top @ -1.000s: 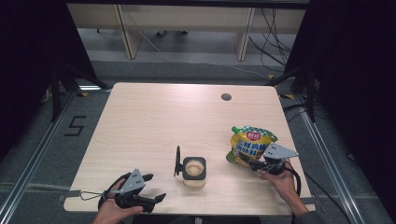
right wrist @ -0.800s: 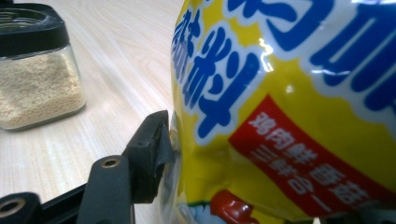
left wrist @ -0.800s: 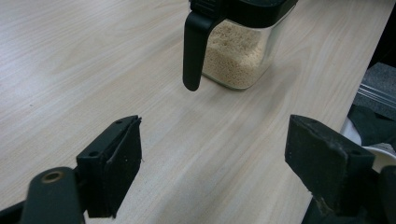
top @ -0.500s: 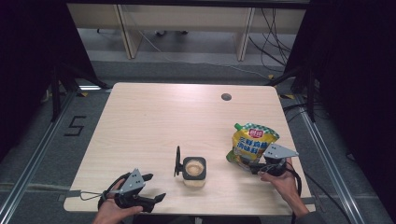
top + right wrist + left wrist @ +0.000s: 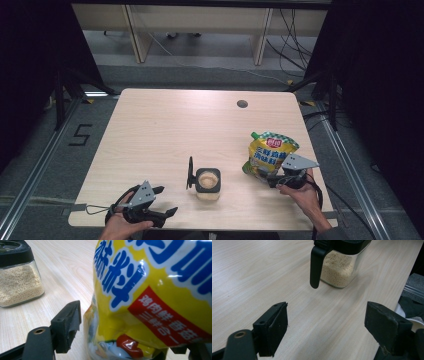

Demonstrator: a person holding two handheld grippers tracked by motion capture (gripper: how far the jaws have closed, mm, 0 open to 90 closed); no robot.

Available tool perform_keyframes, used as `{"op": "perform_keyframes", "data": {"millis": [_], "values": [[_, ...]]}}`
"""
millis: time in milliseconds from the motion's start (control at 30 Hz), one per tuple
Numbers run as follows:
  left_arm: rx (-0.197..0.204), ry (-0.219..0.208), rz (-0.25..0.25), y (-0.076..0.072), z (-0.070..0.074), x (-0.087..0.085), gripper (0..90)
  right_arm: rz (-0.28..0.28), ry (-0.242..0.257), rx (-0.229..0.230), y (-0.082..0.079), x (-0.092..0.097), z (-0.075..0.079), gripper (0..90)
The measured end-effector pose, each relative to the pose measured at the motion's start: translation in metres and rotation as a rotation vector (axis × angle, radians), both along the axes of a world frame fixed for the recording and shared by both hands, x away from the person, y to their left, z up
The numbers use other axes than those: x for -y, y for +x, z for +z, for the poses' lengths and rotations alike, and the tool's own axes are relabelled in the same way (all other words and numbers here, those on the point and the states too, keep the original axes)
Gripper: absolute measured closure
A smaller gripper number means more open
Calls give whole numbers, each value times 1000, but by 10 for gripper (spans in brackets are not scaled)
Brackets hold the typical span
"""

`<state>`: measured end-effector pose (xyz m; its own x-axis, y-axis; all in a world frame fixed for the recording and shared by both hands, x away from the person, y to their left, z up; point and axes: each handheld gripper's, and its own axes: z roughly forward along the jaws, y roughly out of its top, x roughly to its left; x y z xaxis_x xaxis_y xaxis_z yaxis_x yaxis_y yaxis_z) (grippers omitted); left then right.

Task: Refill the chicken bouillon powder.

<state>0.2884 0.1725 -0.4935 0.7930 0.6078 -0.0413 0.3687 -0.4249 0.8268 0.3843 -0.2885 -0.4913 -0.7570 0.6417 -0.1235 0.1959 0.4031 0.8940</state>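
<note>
Change: since a second ago the pouch (image 5: 271, 151) has settled from a lean to standing on the table (image 5: 165, 130), and the right gripper's (image 5: 264, 175) jaws have just been opening, with the pouch's base between them.
Right claw: spread; the left jaw stands off the foil, so it no longer pinches the pouch (image 5: 155, 297).
Left claw: the left gripper (image 5: 327, 327) is spread wide and empty, low over the tabletop.
Pouch place: directly ahead of the right claw, its bottom edge inside the open jaws.
Jar place: the seasoning jar (image 5: 207, 181) stands ahead of the left claw, handle (image 5: 316, 266) pointing back at it; well off to the right claw's left.
Handling: the pouch looks soft, glossy and light, likely to crumple and slip or tip.
Where to hold: probably across its flat faces, low on the body.
</note>
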Motion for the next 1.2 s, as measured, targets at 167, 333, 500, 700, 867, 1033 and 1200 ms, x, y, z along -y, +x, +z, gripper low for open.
{"op": "perform_keyframes", "data": {"millis": [167,333,500,700,867,1033,1200], "values": [[-3,-6,2,-1,0,1,184,-21,4,-4,-1,2,1,229],[0,-4,0,0,0,0,184,-37,-1,-24,-7,7,4,186],[2,2,0,0,0,0,184,-56,5,-5,-21,13,11,175],[-16,-25,25,-1,-1,2,184,-96,-23,-19,-37,21,16,183],[-8,-29,22,0,-1,1,184,-129,-33,-46,-48,25,17,187],[-14,-23,42,1,1,-1,186,-145,-77,-50,-59,26,18,189],[-16,-42,54,3,3,-2,188,-145,-87,-64,-66,28,16,190]]}}
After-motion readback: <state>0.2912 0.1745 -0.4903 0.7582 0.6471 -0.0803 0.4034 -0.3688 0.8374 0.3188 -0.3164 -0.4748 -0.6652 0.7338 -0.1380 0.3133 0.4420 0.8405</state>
